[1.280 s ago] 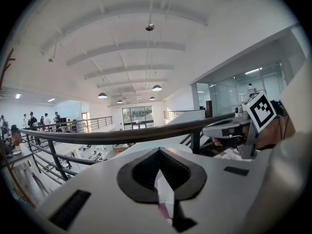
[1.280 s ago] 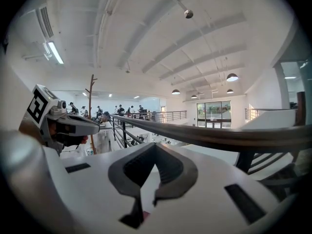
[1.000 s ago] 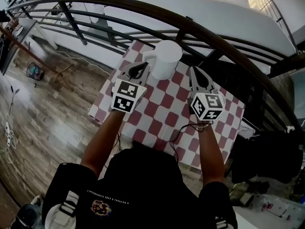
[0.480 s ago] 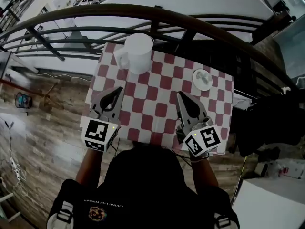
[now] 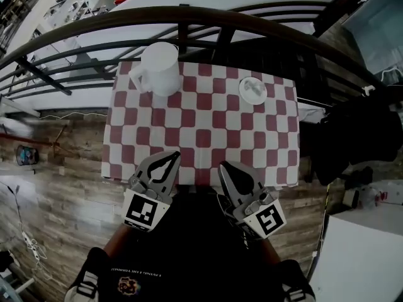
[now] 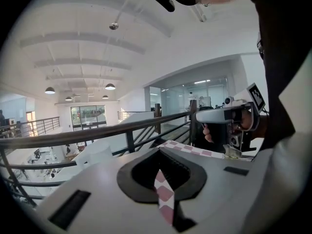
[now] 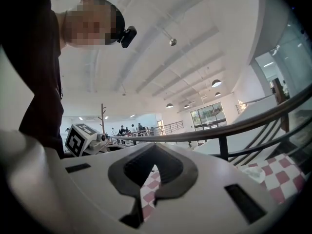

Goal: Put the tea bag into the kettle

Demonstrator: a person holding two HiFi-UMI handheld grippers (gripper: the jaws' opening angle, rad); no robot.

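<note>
At the table's (image 5: 208,137) near edge, the left gripper (image 5: 169,158) and right gripper (image 5: 225,167) have jaws closed, empty. The kettle (image 5: 160,68) sits at the far left corner, the tea bag (image 5: 254,88) seemingly near the far right. Jaws arriving shut could shove it off.

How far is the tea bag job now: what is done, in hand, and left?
Done: nothing confirmable; the white kettle hides its inside, and something pale, possibly the bag, lies on the small plate. In hand: nothing; the left hand-held gripper and right hand-held gripper are shut and empty at the near edge of the table. Left: probably pick-up and drop.
</note>
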